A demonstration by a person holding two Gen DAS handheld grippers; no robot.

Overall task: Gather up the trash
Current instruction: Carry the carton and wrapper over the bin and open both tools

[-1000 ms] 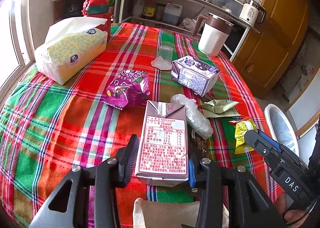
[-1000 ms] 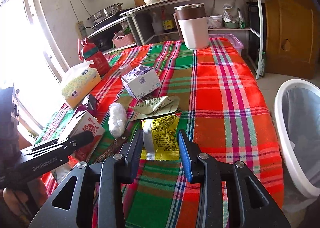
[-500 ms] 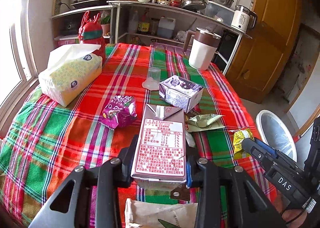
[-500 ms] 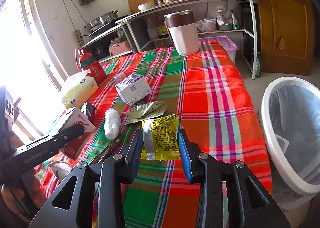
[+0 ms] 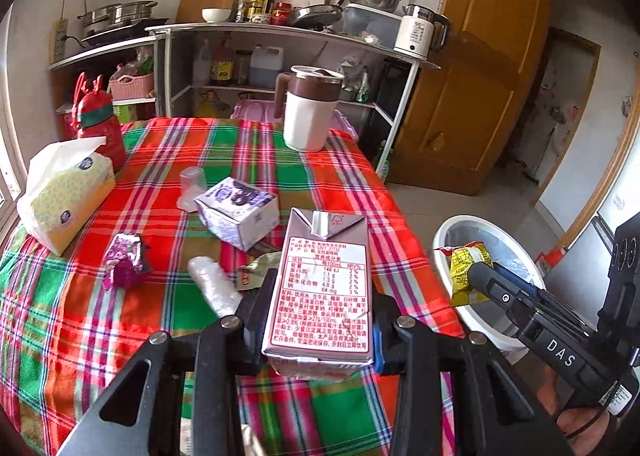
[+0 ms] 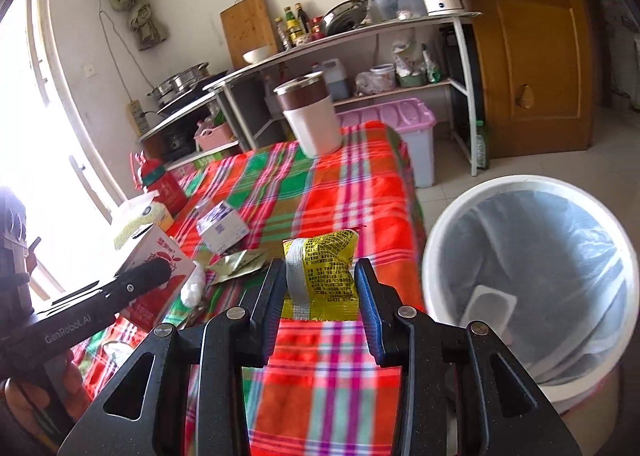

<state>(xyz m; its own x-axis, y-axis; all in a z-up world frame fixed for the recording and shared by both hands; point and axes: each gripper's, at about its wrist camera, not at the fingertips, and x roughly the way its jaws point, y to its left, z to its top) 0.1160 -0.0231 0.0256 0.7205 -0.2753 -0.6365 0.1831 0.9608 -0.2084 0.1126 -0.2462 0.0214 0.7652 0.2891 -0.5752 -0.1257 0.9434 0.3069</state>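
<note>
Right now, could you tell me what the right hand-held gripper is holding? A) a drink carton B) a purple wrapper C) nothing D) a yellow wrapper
D: the right hand-held gripper is clamped on the yellow wrapper, lifted off the table beside the bin; the carton is in the left hand-held gripper.
</note>
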